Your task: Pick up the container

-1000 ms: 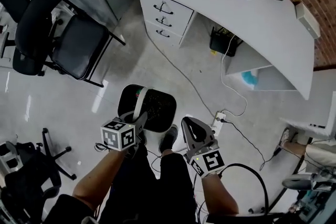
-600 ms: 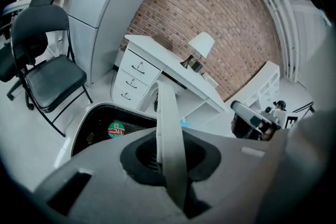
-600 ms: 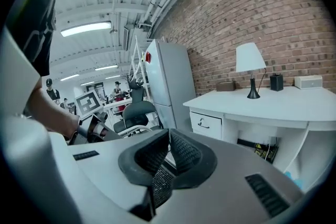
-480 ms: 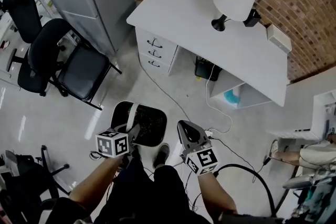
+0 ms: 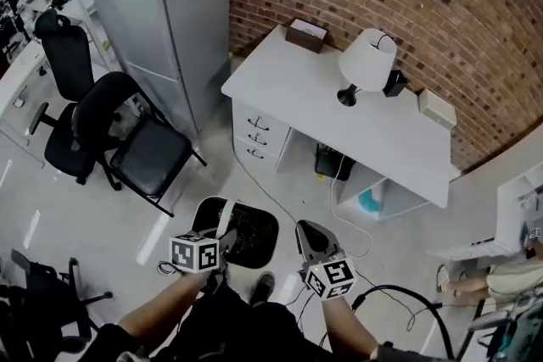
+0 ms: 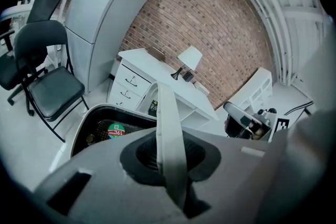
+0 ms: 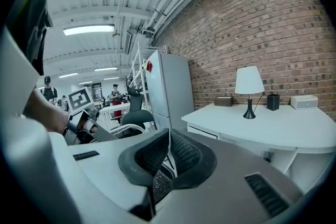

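Note:
The container (image 5: 242,231) is a black bin with a white rim and a white strap handle (image 5: 222,216), low in the head view just ahead of the person's legs. My left gripper (image 5: 226,240) is shut on that handle. In the left gripper view the handle (image 6: 169,134) runs straight through the jaws, with the container (image 6: 100,124) below and a round red-and-green label (image 6: 116,130) inside it. My right gripper (image 5: 309,230) is to the right of the container, shut and apart from it. In the right gripper view its pads (image 7: 181,150) meet with nothing between them.
Ahead stands a white desk (image 5: 322,102) with drawers (image 5: 257,138) and a lamp (image 5: 366,64), against a brick wall. Black chairs (image 5: 136,144) and a grey cabinet (image 5: 182,8) are on the left. Cables and a power strip (image 5: 293,199) lie on the floor.
The head view has tilted up: the desk and brick wall have come into frame, and both grippers sit lower in it. The left gripper still holds the handle.

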